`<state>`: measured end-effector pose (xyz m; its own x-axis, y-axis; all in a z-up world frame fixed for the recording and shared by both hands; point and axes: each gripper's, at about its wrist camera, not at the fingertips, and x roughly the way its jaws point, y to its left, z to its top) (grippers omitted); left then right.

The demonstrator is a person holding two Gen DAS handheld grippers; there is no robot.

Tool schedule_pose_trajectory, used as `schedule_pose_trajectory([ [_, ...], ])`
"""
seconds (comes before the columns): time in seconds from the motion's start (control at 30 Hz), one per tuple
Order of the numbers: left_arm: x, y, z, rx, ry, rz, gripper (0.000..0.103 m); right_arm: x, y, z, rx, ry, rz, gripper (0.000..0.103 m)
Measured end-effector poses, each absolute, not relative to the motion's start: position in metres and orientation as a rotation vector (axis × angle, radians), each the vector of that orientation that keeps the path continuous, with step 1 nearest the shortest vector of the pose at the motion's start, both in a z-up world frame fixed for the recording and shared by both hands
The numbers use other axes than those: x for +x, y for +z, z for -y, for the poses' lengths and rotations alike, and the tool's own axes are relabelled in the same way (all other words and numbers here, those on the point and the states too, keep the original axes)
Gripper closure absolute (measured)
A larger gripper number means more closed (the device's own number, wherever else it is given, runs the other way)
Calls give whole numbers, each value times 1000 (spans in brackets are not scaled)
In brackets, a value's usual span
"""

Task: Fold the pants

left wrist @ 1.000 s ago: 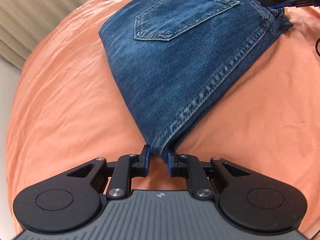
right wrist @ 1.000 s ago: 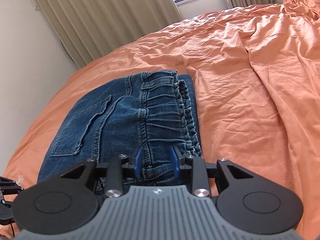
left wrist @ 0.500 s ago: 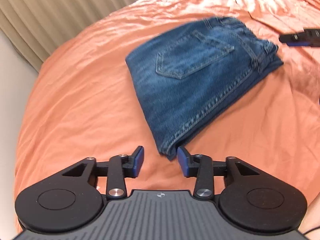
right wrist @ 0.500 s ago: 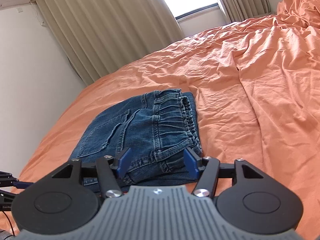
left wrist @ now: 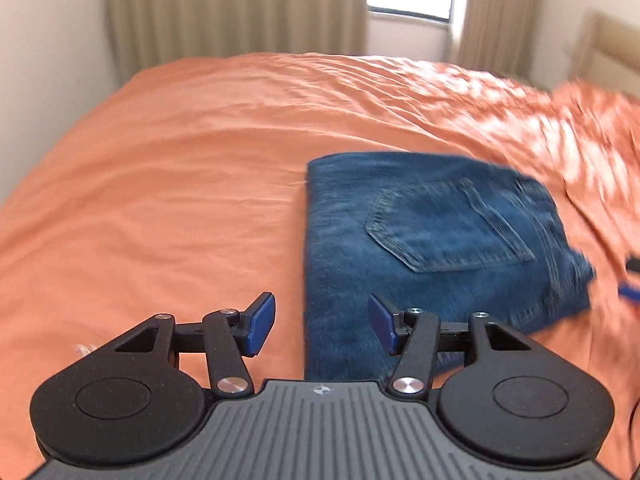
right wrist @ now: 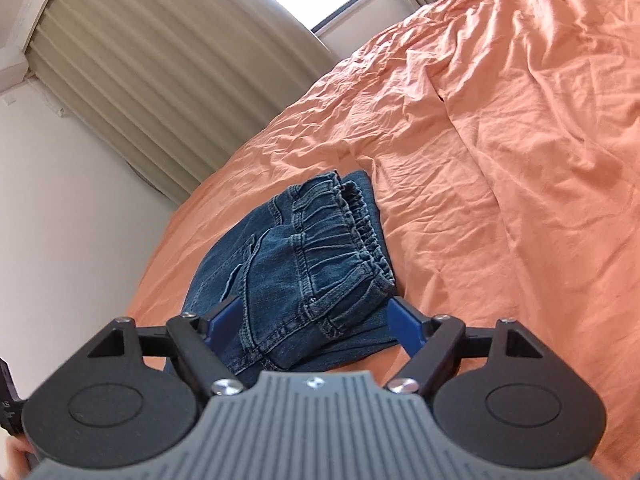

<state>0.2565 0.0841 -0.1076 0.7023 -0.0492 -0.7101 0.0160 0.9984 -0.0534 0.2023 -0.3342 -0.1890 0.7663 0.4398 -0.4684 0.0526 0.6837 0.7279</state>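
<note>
Denim pants folded flat, back pocket up, slightly blurred

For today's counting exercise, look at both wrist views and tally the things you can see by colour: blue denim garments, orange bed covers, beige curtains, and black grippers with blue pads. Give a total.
Blue denim: 1, the folded jeans
Orange: 1, the bed cover
Beige: 2, left curtain and right curtain
Black with blue pads: 2, left gripper and right gripper
Total: 6
</note>
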Motion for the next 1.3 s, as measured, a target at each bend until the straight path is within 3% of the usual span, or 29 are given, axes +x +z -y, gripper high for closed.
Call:
schedule_pose_trajectory([
  [0.33,297,-160,-148,-517,-94,-829,40,250,-228,348,983,266,-762,28],
  [0.43,315,-174,-156,-592,-126,-854,40,266,-238,344,961,268,-802,32],
  [0.73,356,-206,-170,-760,-249,-882,40,302,-258,349,1051,366,-830,33],
  [0.83,364,-212,-171,-784,-293,-888,41,320,-264,349,1068,392,-846,42],
  [1.0,375,-217,-167,-799,-359,-916,50,333,-269,351,1093,447,-853,47],
  [1.07,379,-220,-167,-821,-374,-926,60,337,-270,351,1102,455,-855,51],
  [1.3,375,-214,-166,-809,-378,-901,83,333,-265,353,1099,464,-823,76],
])
